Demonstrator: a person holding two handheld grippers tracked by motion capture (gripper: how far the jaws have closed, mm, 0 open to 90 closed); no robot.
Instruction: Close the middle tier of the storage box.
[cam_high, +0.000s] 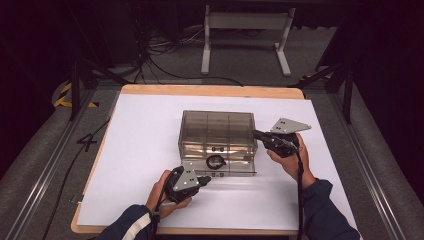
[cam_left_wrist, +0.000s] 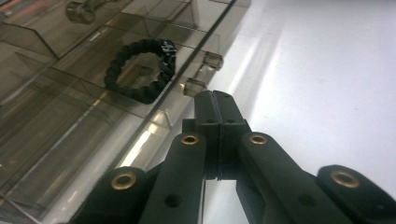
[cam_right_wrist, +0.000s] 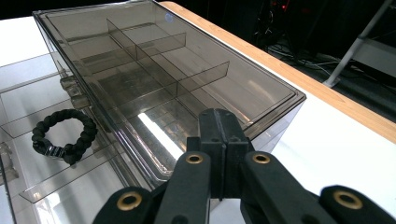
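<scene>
A smoky clear plastic drawer box (cam_high: 218, 131) sits near the middle of a white table top (cam_high: 145, 150), with its bottom drawer (cam_high: 220, 166) pulled out toward the person. In that open drawer lies a black braided bracelet (cam_high: 216, 161), flat on the drawer floor in a middle compartment, close behind the drawer's front wall. The left gripper (cam_high: 204, 179) is held just in front of the drawer's near wall, slightly left of its middle, pointing right and a little away from the person; its jaws are clenched together with nothing between them. In the left gripper view the closed tips (cam_left_wrist: 215, 100) sit just beside the two small clear knobs (cam_left_wrist: 201, 74) on the drawer front, and the bracelet (cam_left_wrist: 140, 70) lies just past that wall, to the left of the tips; whether the tips touch a knob cannot be told. The right gripper (cam_high: 256, 134) is at the right side of the box, near its upper right corner, pointing left toward it, its jaws likewise pressed together and empty. In the right gripper view its tips (cam_right_wrist: 219, 116) rest at or just over the box's top edge, looking across the divided lid (cam_right_wrist: 154, 60), with the bracelet (cam_right_wrist: 65, 135) down in the drawer at the left. A wooden edge (cam_high: 210, 90) borders the far side of the table.
</scene>
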